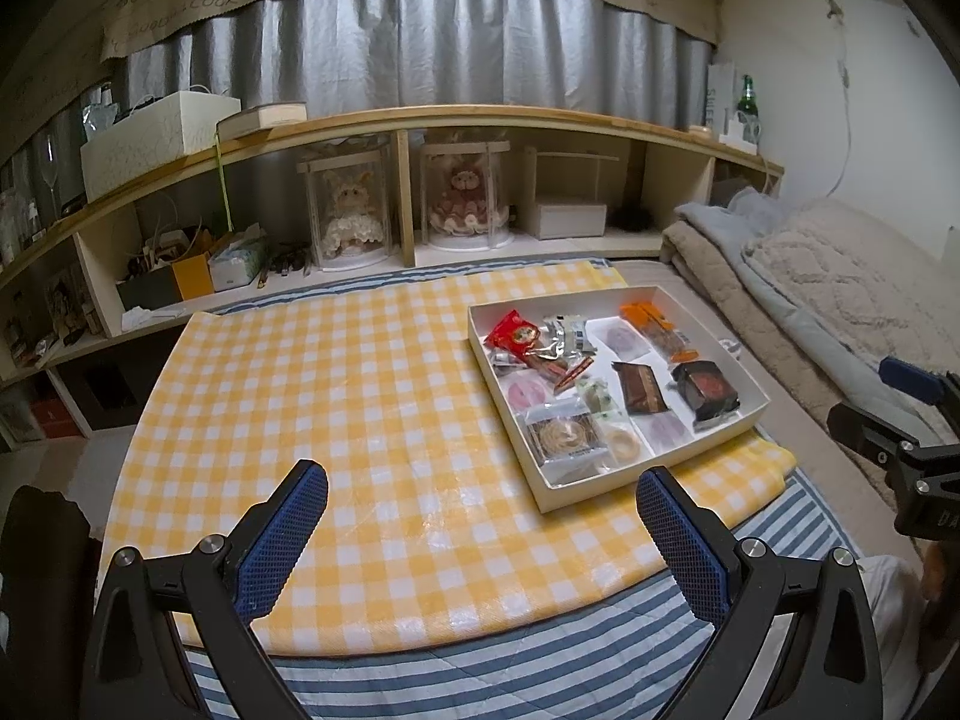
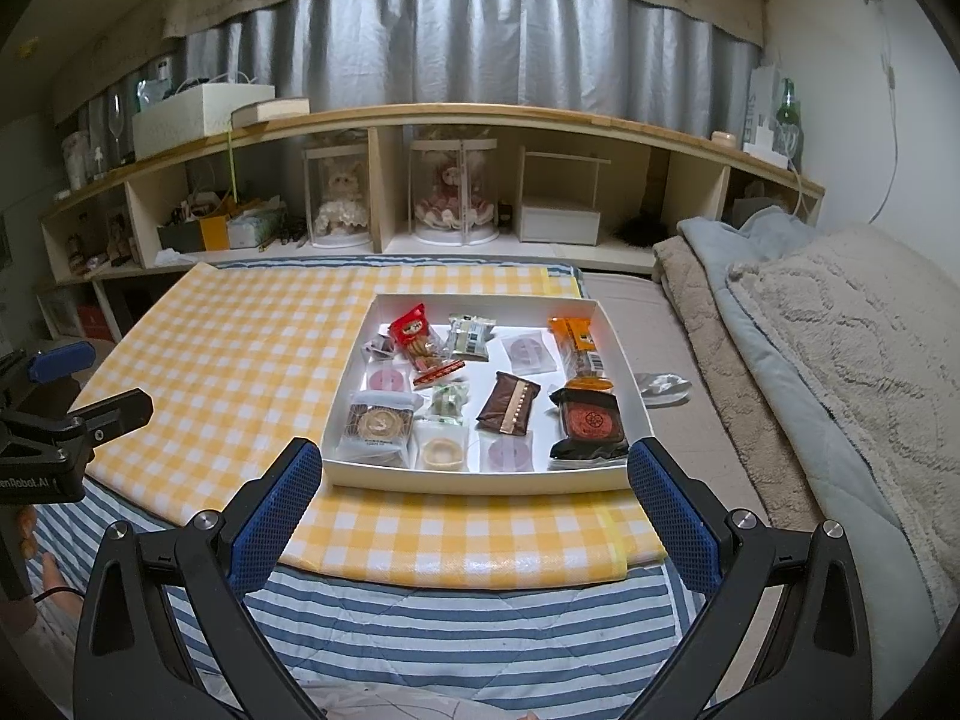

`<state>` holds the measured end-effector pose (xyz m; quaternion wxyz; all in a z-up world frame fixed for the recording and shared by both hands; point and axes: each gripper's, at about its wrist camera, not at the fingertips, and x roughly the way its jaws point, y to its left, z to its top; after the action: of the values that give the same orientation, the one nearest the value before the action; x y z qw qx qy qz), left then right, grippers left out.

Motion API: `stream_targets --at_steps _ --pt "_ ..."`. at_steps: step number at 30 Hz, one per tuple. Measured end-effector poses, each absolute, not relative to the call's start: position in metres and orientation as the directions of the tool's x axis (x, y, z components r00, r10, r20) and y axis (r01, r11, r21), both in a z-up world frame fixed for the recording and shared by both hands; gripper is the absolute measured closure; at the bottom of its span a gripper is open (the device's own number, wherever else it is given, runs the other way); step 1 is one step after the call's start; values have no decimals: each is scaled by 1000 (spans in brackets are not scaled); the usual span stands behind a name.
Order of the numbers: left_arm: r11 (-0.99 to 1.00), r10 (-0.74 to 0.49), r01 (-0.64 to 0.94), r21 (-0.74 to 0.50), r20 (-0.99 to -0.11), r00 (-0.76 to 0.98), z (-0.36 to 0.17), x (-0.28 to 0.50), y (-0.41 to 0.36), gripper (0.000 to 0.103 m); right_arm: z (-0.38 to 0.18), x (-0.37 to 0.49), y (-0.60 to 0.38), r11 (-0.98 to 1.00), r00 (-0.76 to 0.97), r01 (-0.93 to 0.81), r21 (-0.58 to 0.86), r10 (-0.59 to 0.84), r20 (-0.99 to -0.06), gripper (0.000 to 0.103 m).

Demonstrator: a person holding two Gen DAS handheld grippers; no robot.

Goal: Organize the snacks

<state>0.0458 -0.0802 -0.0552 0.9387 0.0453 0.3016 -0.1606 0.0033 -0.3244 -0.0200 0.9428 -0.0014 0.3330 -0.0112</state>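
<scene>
1. The left hand-held gripper [image 1: 482,510] is released, its blue-padded fingers spread wide and holding nothing. It hangs above the near part of a yellow-and-white checked cloth [image 1: 312,396].
2. The right hand-held gripper [image 2: 474,477] is also released and empty. Its spread fingers frame the near edge of a white box [image 2: 480,480].
3. The cloth lies over a blue-and-white striped quilt [image 2: 456,624] on a bed.
4. The box sits on the right side of the cloth, near its front right corner. It is shallow, with no lid on it, and all the snacks lie inside.
5. In the back left of the box is a red cookie pack [image 2: 414,333], with a silver-and-green packet [image 2: 471,333] just beside it.
6. An orange packet [image 2: 576,342] lies along the box's right wall.
7. In the middle is a brown packet [image 2: 510,402], with a small green-and-white sweet [image 2: 450,402] to its left.
8. A black-and-red packet [image 2: 591,426] fills the front right corner.
9. A clear-wrapped round pastry [image 2: 378,423] lies in the front left corner, and a pale ring-shaped snack [image 2: 443,453] lies just beside it.
10. Behind the bed stands a low wooden shelf [image 2: 480,114] holding two dolls in clear cases. Grey curtains [image 2: 480,42] hang above it.
11. Folded blankets [image 2: 840,324] are piled to the right of the cloth.
</scene>
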Motion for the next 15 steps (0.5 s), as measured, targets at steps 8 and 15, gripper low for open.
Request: stream_targets --at_steps 8,15 --pt "945 -273 326 -13 -580 768 -55 44 -82 0 -20 3 -324 1000 777 21 -10 -23 -629 0" --pt "946 -271 323 -13 -579 769 -55 43 -82 0 -20 3 -324 1000 778 19 -11 -22 -628 0"
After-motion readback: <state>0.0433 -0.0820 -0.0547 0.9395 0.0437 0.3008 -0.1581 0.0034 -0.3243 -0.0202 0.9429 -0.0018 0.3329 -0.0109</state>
